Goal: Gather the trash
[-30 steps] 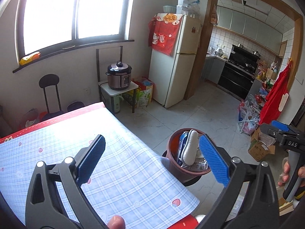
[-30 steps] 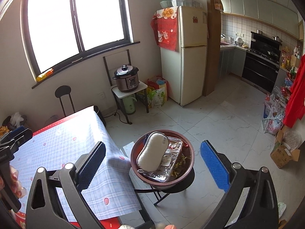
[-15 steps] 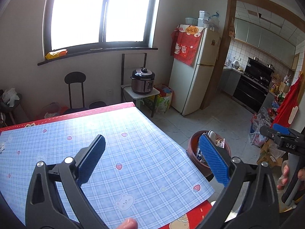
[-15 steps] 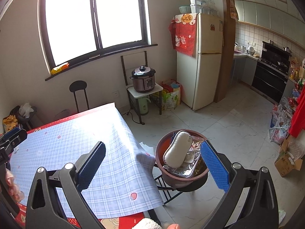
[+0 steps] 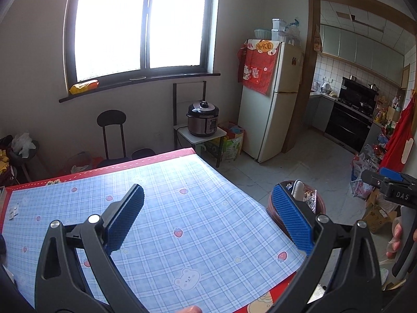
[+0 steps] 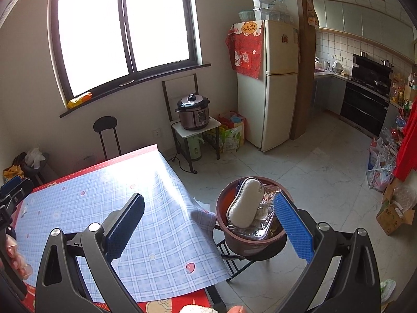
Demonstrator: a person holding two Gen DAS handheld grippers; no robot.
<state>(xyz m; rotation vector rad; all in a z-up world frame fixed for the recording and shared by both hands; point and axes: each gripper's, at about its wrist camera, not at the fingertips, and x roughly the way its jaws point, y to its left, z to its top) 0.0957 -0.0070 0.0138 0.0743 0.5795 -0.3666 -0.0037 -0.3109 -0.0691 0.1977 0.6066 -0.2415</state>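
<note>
A brown round bin (image 6: 235, 234) stands on a black stool beside the table's right edge. It holds a white sponge-like pad (image 6: 243, 206), clear plastic packaging and wrappers. The bin also shows in the left wrist view (image 5: 320, 204), partly hidden by a finger. My left gripper (image 5: 207, 221) is open and empty above the blue checked tablecloth (image 5: 182, 216). My right gripper (image 6: 208, 224) is open and empty above the table's edge and the bin. A small white scrap (image 5: 13, 212) lies at the table's far left.
A fridge (image 6: 268, 99), a rice cooker on a small stand (image 6: 194, 112) and a black chair (image 6: 106, 135) stand along the far wall. Bags and cardboard boxes (image 6: 393, 208) sit on the floor at the right. The kitchen opens behind.
Both grippers have pulled back and up from the bin toward the table. The left view has swung left, so more tablecloth shows. Both stay open and empty.
</note>
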